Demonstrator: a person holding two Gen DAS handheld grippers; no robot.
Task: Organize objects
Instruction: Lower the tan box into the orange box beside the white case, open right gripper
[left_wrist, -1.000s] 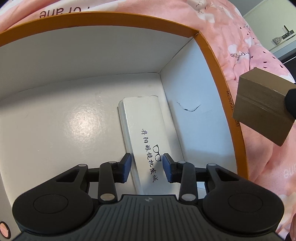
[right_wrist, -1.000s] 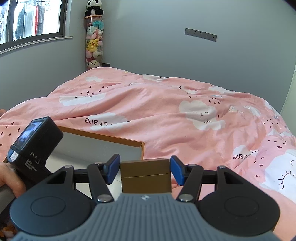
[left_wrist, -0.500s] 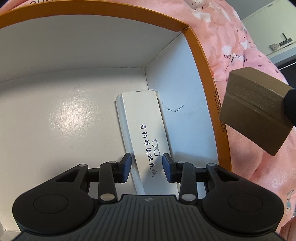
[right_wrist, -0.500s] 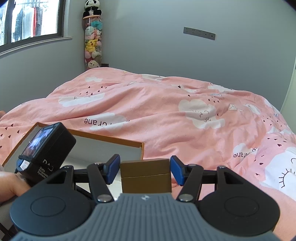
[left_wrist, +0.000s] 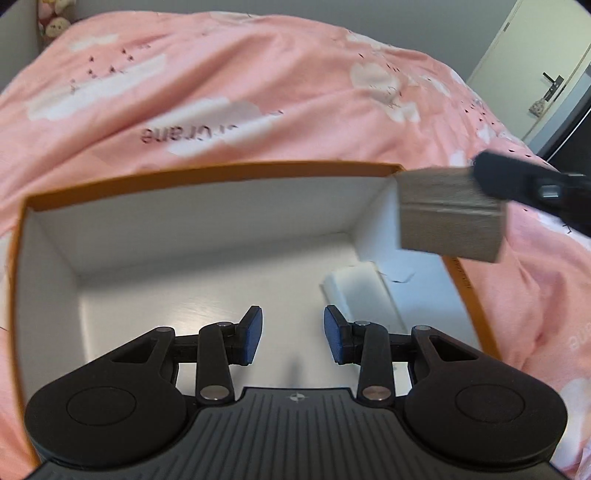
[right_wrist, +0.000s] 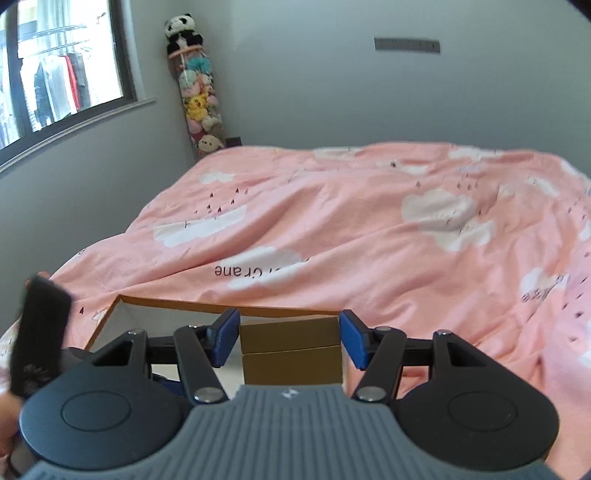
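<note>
An orange-rimmed cardboard box (left_wrist: 207, 173) with white inner walls lies on the pink duvet. A long white glasses case (left_wrist: 364, 291) rests on its floor along the right wall. My left gripper (left_wrist: 293, 338) hangs open above the box floor with nothing between its blue pads, the case off to its right. A small brown box (right_wrist: 290, 349) sits clamped between the blue pads of my right gripper (right_wrist: 290, 341). From the left wrist that brown box (left_wrist: 448, 214) hovers over the orange box's far right corner. The orange box's rim (right_wrist: 177, 304) shows beneath the right gripper.
The pink cloud-print duvet (right_wrist: 369, 229) covers the bed all around the box. A tall tube of plush toys (right_wrist: 195, 92) stands in the room's corner by a window (right_wrist: 55, 74). A door (left_wrist: 546, 66) is at the far right. The left hand-held unit (right_wrist: 37, 332) is blurred.
My left gripper has pulled up and tilted back from the glasses case, which now lies to its right. The whole box and the duvet came into view. The brown box moved over the corner.
</note>
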